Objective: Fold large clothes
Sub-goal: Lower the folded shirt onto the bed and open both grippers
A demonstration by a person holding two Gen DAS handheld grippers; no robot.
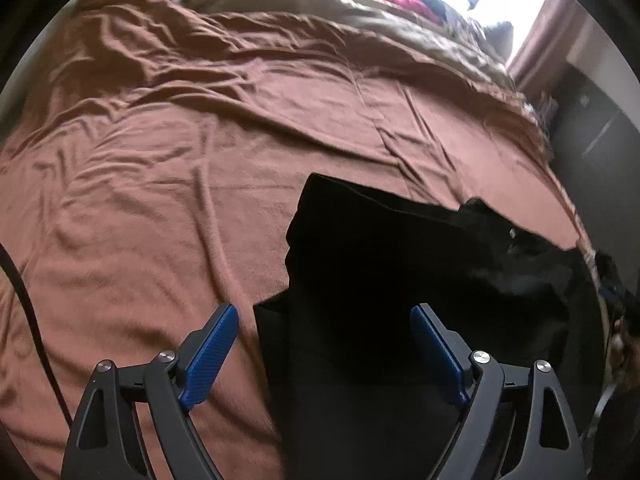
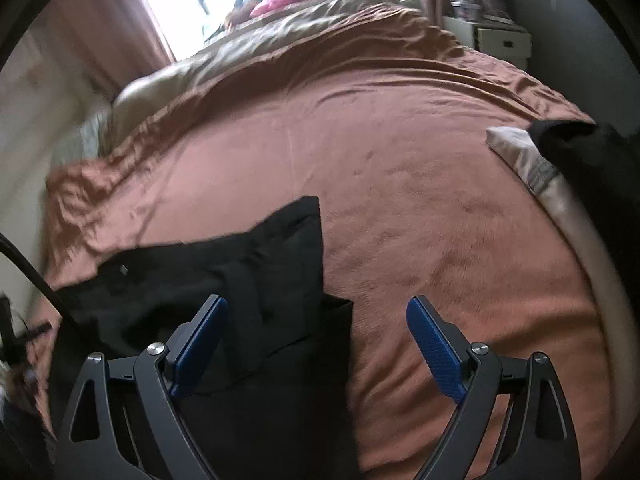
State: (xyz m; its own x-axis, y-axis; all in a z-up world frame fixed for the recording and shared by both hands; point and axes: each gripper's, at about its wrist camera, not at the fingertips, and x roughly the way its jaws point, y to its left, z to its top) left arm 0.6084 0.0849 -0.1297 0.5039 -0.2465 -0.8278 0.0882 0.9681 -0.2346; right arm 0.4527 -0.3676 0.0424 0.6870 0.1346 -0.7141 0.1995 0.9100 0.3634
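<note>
A black garment (image 1: pixel 380 280) lies partly folded on a rust-brown blanket (image 1: pixel 160 200) that covers a bed. In the left wrist view it fills the lower right, with a flap reaching up toward the middle. My left gripper (image 1: pixel 322 309) hovers over the garment's left edge, its blue pads wide apart and nothing pressed between them. The right wrist view has the same black garment (image 2: pixel 240 264) at the lower left on the blanket (image 2: pixel 440 220). My right gripper (image 2: pixel 317 301) stands open above its right edge, one finger over cloth, the other over bare blanket.
A beige duvet (image 2: pixel 280 40) is bunched at the bed's far end below a bright window. A pale folded cloth (image 2: pixel 516 148) and another dark item (image 2: pixel 580 152) lie at the bed's right edge. A white nightstand (image 2: pixel 500 40) stands beyond. A black cable (image 1: pixel 24 280) hangs at the left.
</note>
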